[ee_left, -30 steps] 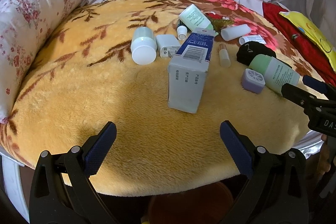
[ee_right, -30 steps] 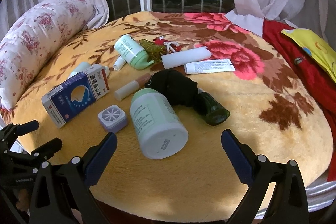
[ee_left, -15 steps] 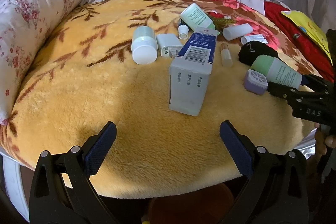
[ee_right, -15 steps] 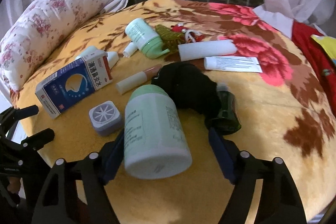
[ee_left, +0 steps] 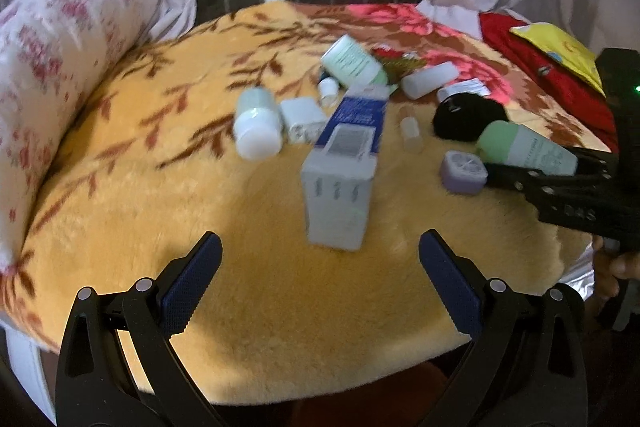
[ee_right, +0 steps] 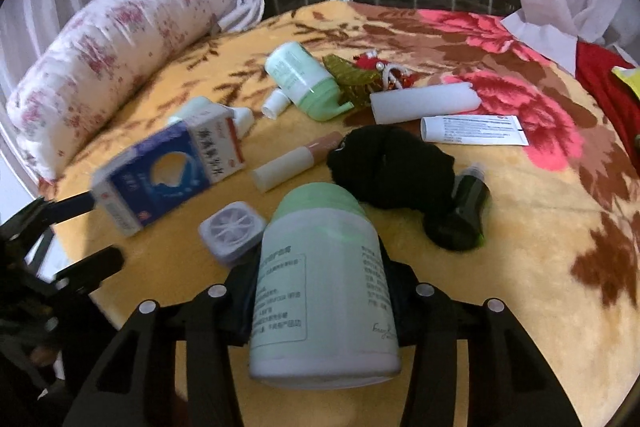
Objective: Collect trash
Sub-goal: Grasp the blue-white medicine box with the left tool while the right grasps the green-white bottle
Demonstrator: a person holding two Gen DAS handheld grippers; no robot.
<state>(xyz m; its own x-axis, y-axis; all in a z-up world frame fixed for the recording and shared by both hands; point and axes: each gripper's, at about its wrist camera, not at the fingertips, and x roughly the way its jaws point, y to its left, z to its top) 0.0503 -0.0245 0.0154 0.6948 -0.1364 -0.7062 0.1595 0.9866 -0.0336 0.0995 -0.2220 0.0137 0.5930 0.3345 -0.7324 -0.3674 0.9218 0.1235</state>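
Trash lies scattered on a round bed with a yellow floral blanket [ee_left: 200,227]. My right gripper [ee_right: 320,291] is shut on a white bottle with a green cap [ee_right: 324,291], lying on its side; it also shows in the left wrist view [ee_left: 528,147]. My left gripper [ee_left: 320,287] is open and empty near the bed's front edge, short of a blue and white carton [ee_left: 348,167], which also shows in the right wrist view [ee_right: 168,171]. A lilac square case [ee_right: 232,231] lies just left of the held bottle.
A black cloth [ee_right: 392,163], a dark green bottle [ee_right: 468,211], a white tube [ee_right: 424,99], a flat tube [ee_right: 472,131], a lip-balm stick [ee_right: 292,163] and a second green bottle [ee_right: 304,79] lie beyond. A floral bolster [ee_right: 112,51] lines the left edge.
My right gripper moved forward around the green-capped bottle and closed on it. The left gripper tilted up slightly and stayed open.
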